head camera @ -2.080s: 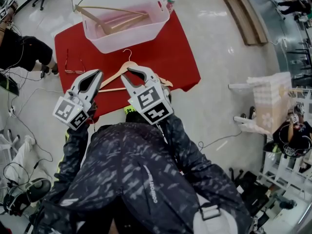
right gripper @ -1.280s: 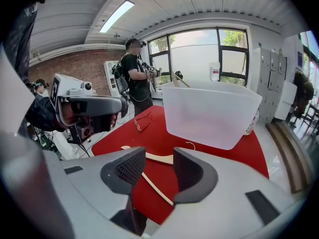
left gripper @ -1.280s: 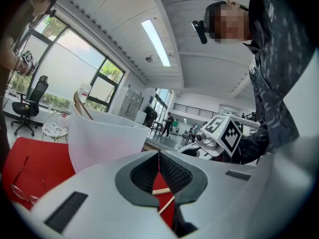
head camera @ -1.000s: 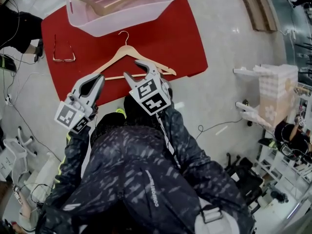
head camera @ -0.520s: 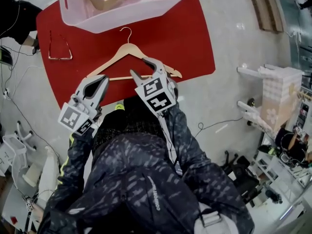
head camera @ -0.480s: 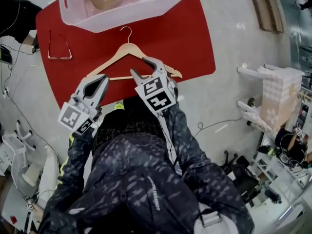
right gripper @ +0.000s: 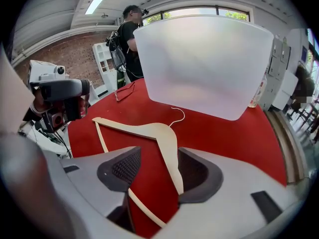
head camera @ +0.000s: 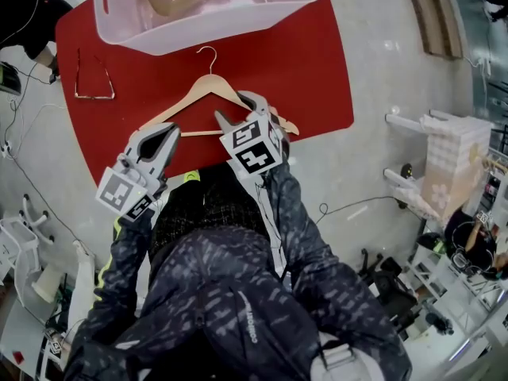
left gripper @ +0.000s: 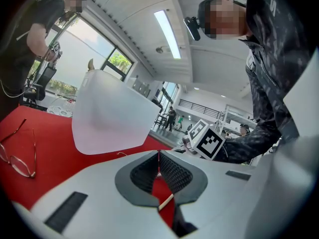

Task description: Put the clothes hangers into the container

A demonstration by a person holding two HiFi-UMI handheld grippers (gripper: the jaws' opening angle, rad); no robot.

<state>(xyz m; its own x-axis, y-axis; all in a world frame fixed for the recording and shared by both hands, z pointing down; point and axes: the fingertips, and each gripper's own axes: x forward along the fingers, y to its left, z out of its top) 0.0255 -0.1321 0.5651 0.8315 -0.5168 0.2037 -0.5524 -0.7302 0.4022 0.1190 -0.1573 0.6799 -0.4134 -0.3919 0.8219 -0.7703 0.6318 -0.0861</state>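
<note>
The wooden hanger lies flat on the red bench, just short of the container. One of its arms runs between the right tongs, whose jaws have just been opening and stand apart. The left tongs, nearby, are closed and empty.

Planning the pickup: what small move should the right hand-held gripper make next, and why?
Probably lower slightly and close. The right hand-held gripper, jaws just opened and apart, straddles one arm of the wooden hanger lying on the red cloth, not yet gripping it; the container stands beyond.
</note>
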